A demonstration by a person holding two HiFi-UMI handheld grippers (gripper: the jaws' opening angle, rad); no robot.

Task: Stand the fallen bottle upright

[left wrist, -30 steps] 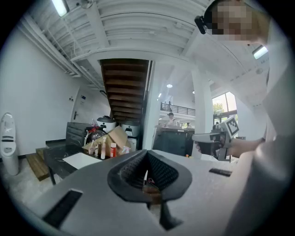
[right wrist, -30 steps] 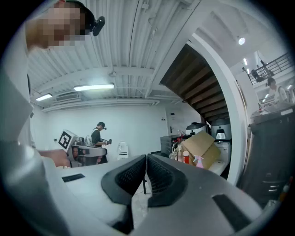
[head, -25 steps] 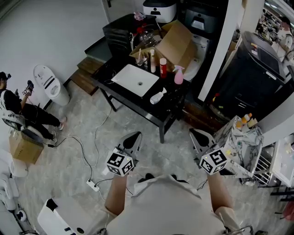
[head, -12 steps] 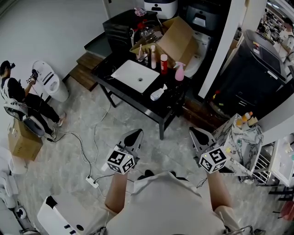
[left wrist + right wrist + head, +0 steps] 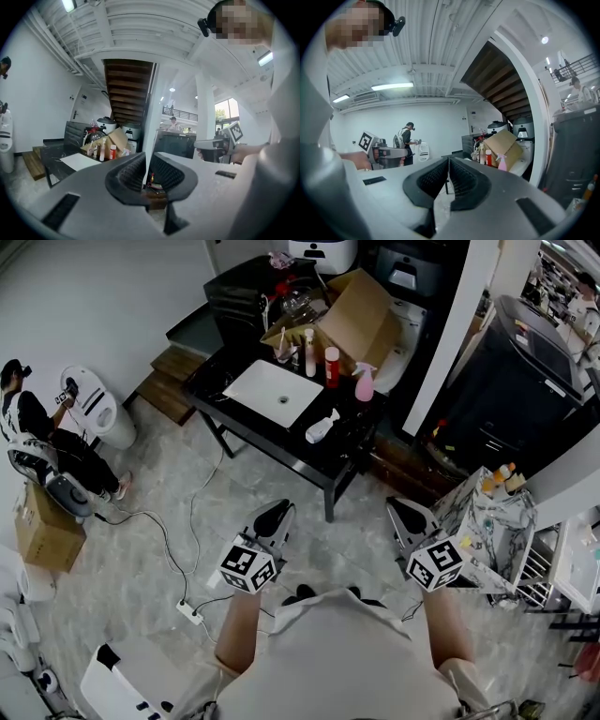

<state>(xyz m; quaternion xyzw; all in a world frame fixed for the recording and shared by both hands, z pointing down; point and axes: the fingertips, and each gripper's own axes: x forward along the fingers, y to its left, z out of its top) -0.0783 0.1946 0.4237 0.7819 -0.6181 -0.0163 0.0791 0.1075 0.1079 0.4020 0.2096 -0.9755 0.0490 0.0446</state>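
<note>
Standing well back from the black table [image 5: 253, 432], the person is holding both grippers out over the floor, level and side by side; nothing of the task is looking done yet. The fallen bottle [image 5: 322, 430] is lying on its side on the table's near right part, just beside the white basin [image 5: 274, 390], and neither gripper is anywhere near it. The whole job is waiting, as I am judging it: walking up to the table, taking hold of the bottle, tipping it onto its base and letting go.

The left gripper [image 5: 275, 515] is showing a slim gap between its pads; its jaws have just been opening, and nothing is sitting between them. The right gripper [image 5: 405, 512] is keeping its jaws together, pad against pad, and is carrying nothing.

The bottle is looking small and white or clear, with a spray head pointing toward the far right and its body angling toward the near left; whether it is holding liquid I cannot tell from here. Behind it 3 bottles are standing upright in a row: a pink spray bottle [image 5: 364, 385], a red bottle [image 5: 331, 367] and a tall pale bottle [image 5: 309, 352]; an open cardboard box [image 5: 361, 320] is sitting just past them.
</note>
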